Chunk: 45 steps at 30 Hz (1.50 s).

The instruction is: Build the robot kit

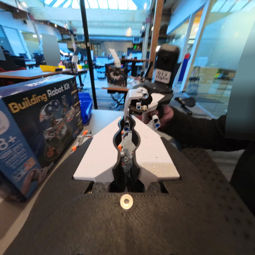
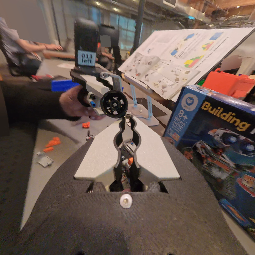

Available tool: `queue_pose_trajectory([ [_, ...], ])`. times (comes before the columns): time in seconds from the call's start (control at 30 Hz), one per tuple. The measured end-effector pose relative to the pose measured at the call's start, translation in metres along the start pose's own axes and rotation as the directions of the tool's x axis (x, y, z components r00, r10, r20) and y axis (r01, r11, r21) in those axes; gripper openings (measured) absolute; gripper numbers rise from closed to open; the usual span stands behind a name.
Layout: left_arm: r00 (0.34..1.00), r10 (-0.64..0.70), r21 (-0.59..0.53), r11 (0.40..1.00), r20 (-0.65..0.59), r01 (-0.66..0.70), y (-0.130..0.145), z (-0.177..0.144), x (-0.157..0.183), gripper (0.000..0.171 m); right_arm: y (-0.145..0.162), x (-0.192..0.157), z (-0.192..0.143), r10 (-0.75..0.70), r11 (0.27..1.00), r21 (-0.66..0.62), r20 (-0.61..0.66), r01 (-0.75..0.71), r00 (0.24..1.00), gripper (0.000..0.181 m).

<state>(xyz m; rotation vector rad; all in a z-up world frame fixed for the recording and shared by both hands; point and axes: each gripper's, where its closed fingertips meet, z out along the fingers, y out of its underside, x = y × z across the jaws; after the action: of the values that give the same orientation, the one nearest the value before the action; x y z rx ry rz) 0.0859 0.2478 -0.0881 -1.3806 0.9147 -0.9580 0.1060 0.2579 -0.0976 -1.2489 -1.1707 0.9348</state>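
A small model of grey beams (image 1: 135, 96) with blue pins and a black wheel (image 2: 114, 106) is held in the air between both grippers. My left gripper (image 1: 126, 122) is shut on a grey beam with a blue pin at the model's lower end. My right gripper (image 2: 127, 119) is shut on a small grey connector just below the wheel. In the left wrist view the right gripper (image 1: 154, 100) and the hand holding it sit right behind the model. In the right wrist view the left gripper (image 2: 95, 85) grips the bent grey beam (image 2: 115, 80) above the wheel.
A blue kit box (image 1: 41, 124) stands on the table to the left, also in the right wrist view (image 2: 213, 138). An open instruction booklet (image 2: 172, 62) rests on a white stand. Orange pieces (image 2: 53, 142) and a grey plate (image 2: 44, 160) lie on the table. A blue bin (image 1: 84, 104) and black pole (image 1: 88, 55) stand behind. My left and right fingertips are right by each other.
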Motion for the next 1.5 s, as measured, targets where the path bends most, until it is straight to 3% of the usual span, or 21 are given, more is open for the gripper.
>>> queue_pose_trajectory([
  [0.23, 0.994, 0.085, -0.247, 0.967, 0.064, -0.066, 0.018, -0.004, -0.008, 0.004, 0.008, 0.003, 0.003, -0.207, 0.972, -0.139, -0.113, 0.190, 0.972, 0.005],
  [0.43, 0.981, 0.145, -0.395, 0.915, 0.126, -0.085, 0.024, -0.018, -0.018, 0.004, 0.017, 0.013, 0.001, -0.498, 0.840, -0.339, -0.174, 0.423, 0.850, 0.005],
  [0.57, 0.983, 0.116, -0.440, 0.897, 0.143, -0.042, 0.027, -0.033, -0.009, 0.004, 0.027, -0.013, 0.008, -0.465, 0.807, -0.427, -0.034, 0.408, 0.884, 0.005],
  [0.7, 0.988, 0.057, -0.543, 0.839, 0.142, 0.029, 0.061, -0.055, 0.001, 0.004, 0.058, -0.062, 0.017, -0.434, 0.684, -0.580, 0.164, 0.442, 0.886, 0.005],
  [0.8, 0.992, 0.012, -0.623, 0.779, 0.128, 0.071, 0.091, -0.069, 0.007, 0.004, 0.097, -0.098, 0.028, -0.286, 0.651, -0.653, 0.263, 0.388, 0.921, 0.005],
  [0.97, 0.996, 0.017, -0.772, 0.632, 0.092, 0.061, 0.137, -0.087, 0.011, 0.004, 0.159, -0.132, 0.036, -0.048, 0.603, -0.753, 0.295, 0.263, 0.954, 0.006],
  [1.07, 0.997, 0.021, -0.797, 0.602, 0.070, 0.043, 0.149, -0.086, 0.011, 0.004, 0.176, -0.144, 0.039, 0.033, 0.590, -0.778, 0.291, 0.217, 0.956, 0.006],
  [1.2, 0.998, 0.022, -0.830, 0.556, 0.055, 0.034, 0.159, -0.088, 0.009, 0.004, 0.185, -0.151, 0.042, 0.083, 0.588, -0.785, 0.302, 0.198, 0.950, 0.006],
  [1.37, 0.999, 0.012, -0.851, 0.524, 0.032, 0.021, 0.165, -0.088, 0.013, 0.004, 0.183, -0.151, 0.035, 0.107, 0.586, -0.786, 0.312, 0.194, 0.944, 0.030],
  [1.5, 1.000, 0.021, -0.864, 0.503, 0.015, 0.003, 0.167, -0.086, 0.015, 0.004, 0.168, -0.145, 0.025, 0.135, 0.618, -0.766, 0.325, 0.177, 0.936, 0.035],
])
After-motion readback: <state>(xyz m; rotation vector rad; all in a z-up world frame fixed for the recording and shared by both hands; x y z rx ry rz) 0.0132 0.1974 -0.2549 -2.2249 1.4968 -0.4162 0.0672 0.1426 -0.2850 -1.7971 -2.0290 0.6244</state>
